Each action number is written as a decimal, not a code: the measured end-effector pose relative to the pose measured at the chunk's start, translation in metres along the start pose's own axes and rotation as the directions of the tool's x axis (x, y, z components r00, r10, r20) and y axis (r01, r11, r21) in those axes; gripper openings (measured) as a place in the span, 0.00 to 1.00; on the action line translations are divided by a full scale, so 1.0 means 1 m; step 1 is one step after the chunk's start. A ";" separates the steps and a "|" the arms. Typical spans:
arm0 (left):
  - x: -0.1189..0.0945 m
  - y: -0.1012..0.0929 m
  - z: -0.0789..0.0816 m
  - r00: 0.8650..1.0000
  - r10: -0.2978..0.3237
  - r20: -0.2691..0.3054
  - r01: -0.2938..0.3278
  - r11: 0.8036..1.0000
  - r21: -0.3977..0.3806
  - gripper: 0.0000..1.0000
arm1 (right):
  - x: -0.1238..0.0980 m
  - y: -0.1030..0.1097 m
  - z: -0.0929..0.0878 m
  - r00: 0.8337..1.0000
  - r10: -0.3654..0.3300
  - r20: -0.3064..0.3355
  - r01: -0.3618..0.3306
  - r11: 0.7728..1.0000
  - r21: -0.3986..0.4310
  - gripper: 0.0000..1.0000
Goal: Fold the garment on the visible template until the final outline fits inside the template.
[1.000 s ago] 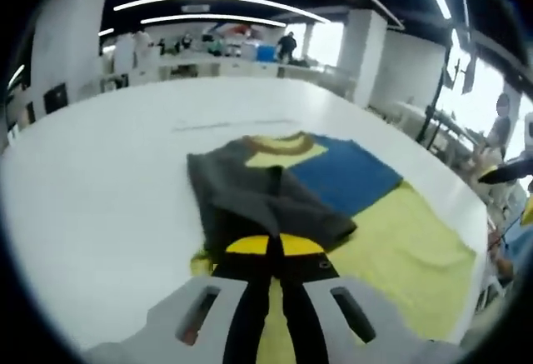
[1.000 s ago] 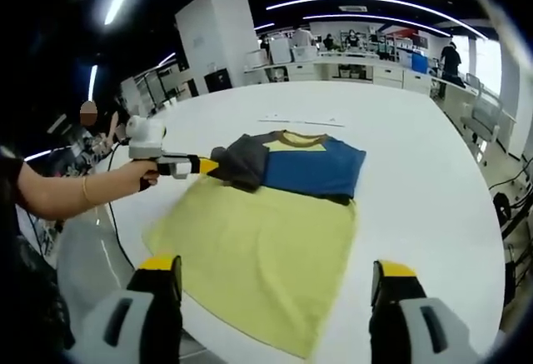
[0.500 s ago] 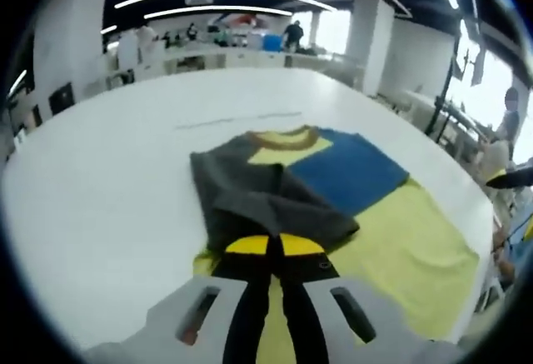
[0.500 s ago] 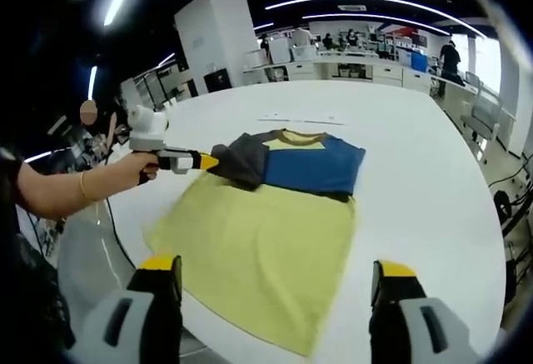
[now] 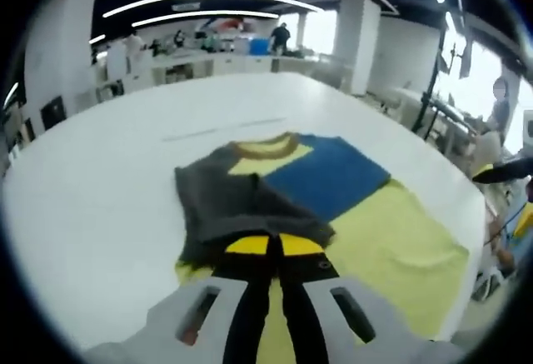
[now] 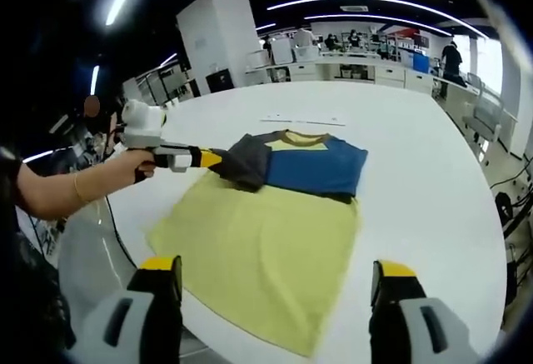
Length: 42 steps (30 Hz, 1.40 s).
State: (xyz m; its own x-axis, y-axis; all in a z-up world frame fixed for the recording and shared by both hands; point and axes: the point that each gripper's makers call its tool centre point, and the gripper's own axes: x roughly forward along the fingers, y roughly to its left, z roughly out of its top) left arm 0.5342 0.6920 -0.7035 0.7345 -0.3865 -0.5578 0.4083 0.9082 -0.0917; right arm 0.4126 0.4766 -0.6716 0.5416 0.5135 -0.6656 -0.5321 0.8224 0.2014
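Left gripper view looks down along the left gripper [image 5: 273, 247]. Its two fingers [image 5: 250, 246] are pressed together, and they pinch the near edge of the gray sleeve [image 5: 241, 206] of the shirt [image 5: 325, 177]. The shirt is blue in the middle, with a yellow patch and a brown band at the neck. It lies on a big yellow sheet [image 5: 391, 243], which is the template. The sheet is spread flat on a wide white surface [image 5: 92, 206]. The gray sleeve is folded over onto the shirt and looks bunched up near the fingers.

Right gripper view shows, on the left side, a person's hand [image 6: 137, 164] and arm holding the left gripper [image 6: 206, 158] out over the surface [image 6: 416, 147]. The yellow tips of that gripper touch the gray sleeve [image 6: 246, 164] at the left end of the shirt [image 6: 312, 168]. The shirt sits at the far end of the yellow sheet [image 6: 258, 256], and the rest of the sheet is bare. At the bottom, the right gripper [image 6: 275, 289] has its two fingers [image 6: 162, 276] spread wide apart with nothing between them. It hangs above the near edge of the sheet. Far behind are desks, white pillars and long ceiling lights.
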 end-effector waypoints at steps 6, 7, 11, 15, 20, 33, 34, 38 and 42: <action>0.012 -0.028 0.018 0.998 -0.051 0.026 0.049 0.997 0.052 0.00 | 0.000 -0.004 -0.003 1.000 -0.005 -0.008 0.005 1.000 0.003 0.95; 0.016 -0.036 0.023 0.997 -0.070 0.028 0.068 0.996 0.059 0.00 | -0.001 -0.006 -0.004 1.000 -0.006 -0.009 0.006 1.000 0.004 0.95; 0.028 -0.058 0.038 0.993 -0.114 0.037 0.111 0.991 0.078 0.00 | -0.001 -0.007 -0.004 1.000 -0.011 -0.009 0.011 1.000 0.011 0.95; 0.041 -0.077 0.048 0.987 -0.154 0.044 0.149 0.984 0.100 0.00 | -0.002 -0.012 -0.005 1.000 -0.018 -0.012 0.018 1.000 0.017 0.95; 0.059 -0.105 0.058 0.977 -0.212 0.037 0.204 0.968 0.144 0.00 | -0.002 -0.020 -0.011 0.999 -0.028 -0.019 0.029 0.999 0.030 0.95; 0.094 -0.147 0.035 0.958 -0.280 -0.064 0.287 0.941 0.181 0.00 | -0.002 -0.031 -0.022 0.998 -0.044 -0.044 0.046 0.997 0.058 0.94; 0.096 -0.147 0.033 0.957 -0.280 -0.072 0.288 0.941 0.179 0.00 | -0.002 -0.031 -0.022 0.998 -0.044 -0.043 0.046 0.997 0.059 0.94; 0.097 -0.150 0.026 0.949 -0.304 -0.083 0.313 0.940 0.134 0.00 | -0.002 -0.031 -0.022 0.998 -0.041 -0.043 0.044 0.997 0.060 0.94; 0.095 -0.155 0.020 0.937 -0.335 -0.094 0.345 0.931 0.120 0.10 | -0.001 -0.030 -0.022 0.998 -0.039 -0.040 0.042 0.997 0.063 0.94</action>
State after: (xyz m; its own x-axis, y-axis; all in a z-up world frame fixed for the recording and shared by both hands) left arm 0.5513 0.5116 -0.7260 0.5003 -0.6518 -0.5699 0.6987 0.6927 -0.1790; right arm 0.4140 0.4459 -0.6929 0.5355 0.4705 -0.7013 -0.4667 0.8570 0.2186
